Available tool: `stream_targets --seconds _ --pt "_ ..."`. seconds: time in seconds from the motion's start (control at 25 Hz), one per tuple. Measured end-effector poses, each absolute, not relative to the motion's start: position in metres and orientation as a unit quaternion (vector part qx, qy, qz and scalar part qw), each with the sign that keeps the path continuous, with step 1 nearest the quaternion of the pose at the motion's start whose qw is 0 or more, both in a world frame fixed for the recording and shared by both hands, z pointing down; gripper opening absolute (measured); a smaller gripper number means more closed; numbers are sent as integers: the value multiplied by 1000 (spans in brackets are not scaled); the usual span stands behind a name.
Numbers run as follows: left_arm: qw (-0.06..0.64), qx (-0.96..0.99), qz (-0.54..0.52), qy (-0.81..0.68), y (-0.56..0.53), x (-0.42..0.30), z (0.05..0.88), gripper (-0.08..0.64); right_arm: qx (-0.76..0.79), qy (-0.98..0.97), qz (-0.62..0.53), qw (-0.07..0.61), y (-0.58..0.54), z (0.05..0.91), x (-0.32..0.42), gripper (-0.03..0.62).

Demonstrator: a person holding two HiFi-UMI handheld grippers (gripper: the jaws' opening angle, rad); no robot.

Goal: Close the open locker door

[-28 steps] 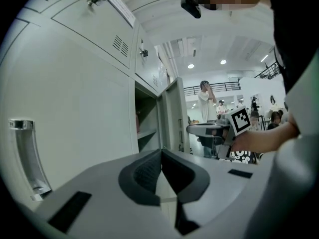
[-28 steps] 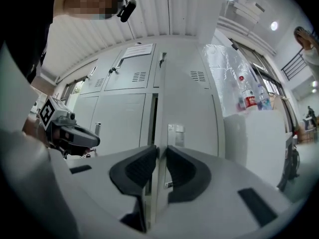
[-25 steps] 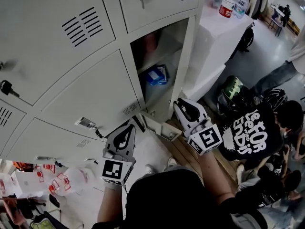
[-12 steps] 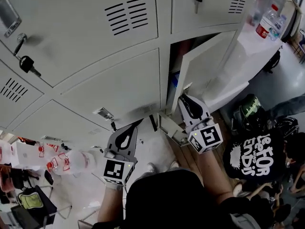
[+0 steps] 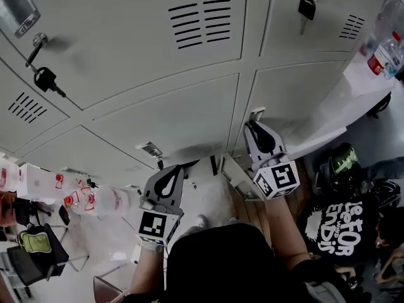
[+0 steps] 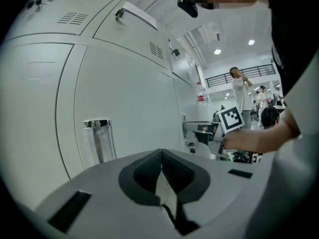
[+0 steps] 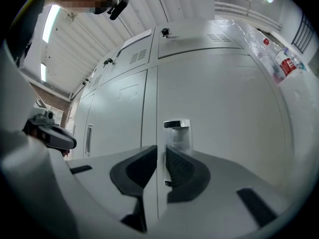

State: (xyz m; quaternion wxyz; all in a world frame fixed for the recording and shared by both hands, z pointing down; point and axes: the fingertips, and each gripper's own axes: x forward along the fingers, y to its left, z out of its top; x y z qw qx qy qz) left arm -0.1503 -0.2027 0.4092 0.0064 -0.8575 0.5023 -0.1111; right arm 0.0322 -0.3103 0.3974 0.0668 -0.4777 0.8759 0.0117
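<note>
The grey locker door (image 5: 297, 100) lies about flush with the lockers around it, and no dark opening shows. My right gripper (image 5: 252, 126) has its tips against that door at its left edge. In the right gripper view the jaws (image 7: 161, 147) have just been closing and stand barely open. Nothing is between them, and the door seam and the metal handle (image 7: 177, 129) show just beyond. My left gripper (image 5: 178, 169) is lower left, near the neighbouring locker, shut and empty. Its pads (image 6: 161, 151) meet in the left gripper view.
Keys hang in the locks at upper left (image 5: 45, 79) and top right (image 5: 307, 6). A pale panel (image 5: 238, 177) juts out low beside my right hand. Bottles (image 5: 383, 49) stand on a white top at right. A person in a black shirt (image 5: 338, 229) sits close at right.
The locker door has swung from wide open to flush with the lockers. My right gripper followed its free edge in towards the lockers. My left gripper also moved a little closer to them.
</note>
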Motion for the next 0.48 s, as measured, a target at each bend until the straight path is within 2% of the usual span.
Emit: stream_targets --seconds 0.48 --pt "1 -849 -119 515 -205 -154 415 23 -475 876 16 83 -315 394 34 49"
